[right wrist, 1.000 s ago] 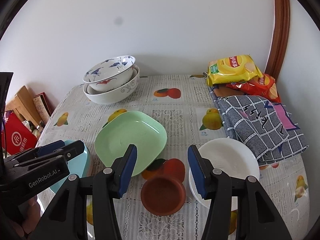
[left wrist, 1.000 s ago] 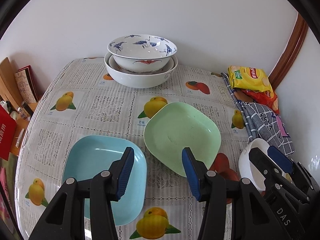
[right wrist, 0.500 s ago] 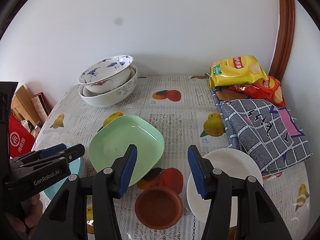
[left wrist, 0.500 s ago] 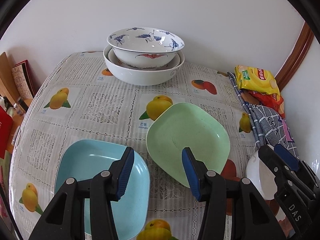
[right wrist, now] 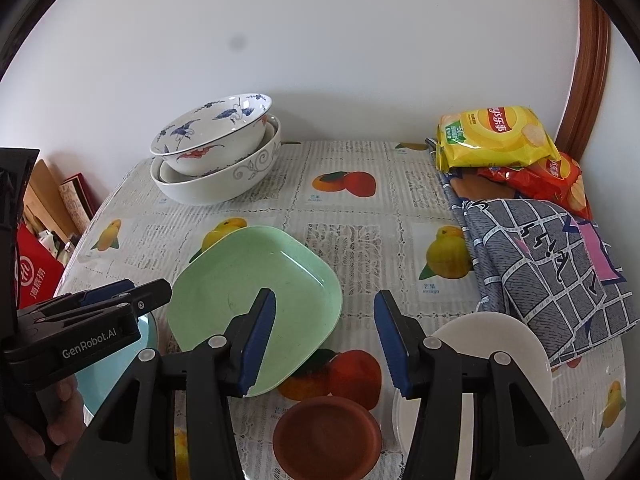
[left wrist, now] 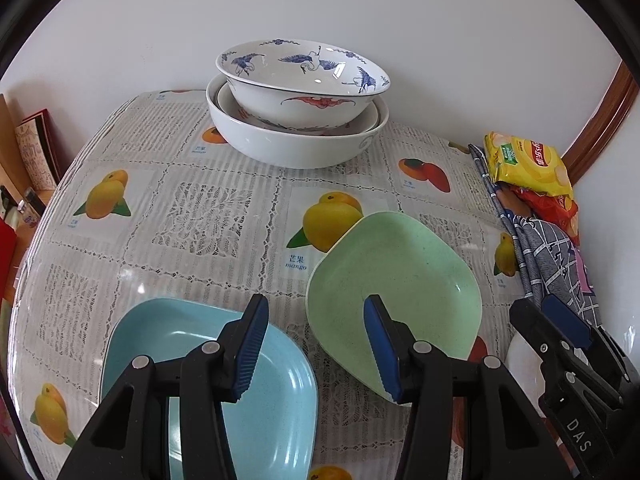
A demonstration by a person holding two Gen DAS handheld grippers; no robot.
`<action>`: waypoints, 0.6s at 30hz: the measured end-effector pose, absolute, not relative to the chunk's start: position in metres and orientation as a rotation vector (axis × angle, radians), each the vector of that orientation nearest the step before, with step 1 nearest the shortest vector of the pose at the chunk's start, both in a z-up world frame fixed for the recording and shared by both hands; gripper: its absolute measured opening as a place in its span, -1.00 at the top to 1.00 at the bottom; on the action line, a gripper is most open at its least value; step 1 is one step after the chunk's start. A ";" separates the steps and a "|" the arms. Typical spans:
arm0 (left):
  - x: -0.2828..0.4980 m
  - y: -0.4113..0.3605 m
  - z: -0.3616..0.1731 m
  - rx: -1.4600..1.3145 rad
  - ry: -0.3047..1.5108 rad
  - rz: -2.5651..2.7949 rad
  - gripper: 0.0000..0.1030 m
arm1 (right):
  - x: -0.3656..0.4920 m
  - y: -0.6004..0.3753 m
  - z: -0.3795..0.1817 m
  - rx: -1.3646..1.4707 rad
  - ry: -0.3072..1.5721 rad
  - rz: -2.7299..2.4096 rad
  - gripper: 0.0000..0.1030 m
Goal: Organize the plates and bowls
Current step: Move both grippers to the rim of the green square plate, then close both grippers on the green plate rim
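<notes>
1. We see the patterned bowl (left wrist: 302,76) nested in the wide bowl (left wrist: 296,140) at the table's (left wrist: 200,216) far edge.
2. Nearer us, two square plates (left wrist: 394,280) (left wrist: 272,408) lie side by side.
3. Right of them sit the small dish (right wrist: 326,436) and round plate (right wrist: 500,344).
4. Behind the round plate lies the cloth (right wrist: 552,264), with snack bags (right wrist: 496,136) at its far end.

**Two low wrist views facing the back wall**

Both cameras look forward and down across the table (left wrist: 208,216). The left view sits nearer the stacked bowls (left wrist: 298,100); the right sits farther right. Both share the green plate (left wrist: 394,280) (right wrist: 256,300).
</notes>
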State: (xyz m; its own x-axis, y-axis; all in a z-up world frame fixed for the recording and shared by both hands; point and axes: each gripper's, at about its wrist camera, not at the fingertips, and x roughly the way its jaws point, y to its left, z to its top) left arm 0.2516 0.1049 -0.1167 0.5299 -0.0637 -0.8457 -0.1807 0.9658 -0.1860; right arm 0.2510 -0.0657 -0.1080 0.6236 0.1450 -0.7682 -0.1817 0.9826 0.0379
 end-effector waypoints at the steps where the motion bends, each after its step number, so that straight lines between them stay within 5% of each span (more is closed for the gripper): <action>1: 0.254 0.105 -0.118 -0.262 1.016 0.071 0.08 | 0.253 -0.065 -0.110 -0.047 0.883 0.187 0.01; 18: 0.288 0.102 -0.145 -0.250 1.062 0.049 0.08 | 0.285 -0.054 -0.145 -0.082 0.952 0.169 0.21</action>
State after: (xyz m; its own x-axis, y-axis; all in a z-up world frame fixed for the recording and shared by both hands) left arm 0.2876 0.1022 -0.1450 0.4888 -0.0808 -0.8686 -0.1596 0.9706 -0.1801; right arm 0.2847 -0.0542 -0.1449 0.5682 0.1079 -0.8158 -0.1799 0.9837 0.0047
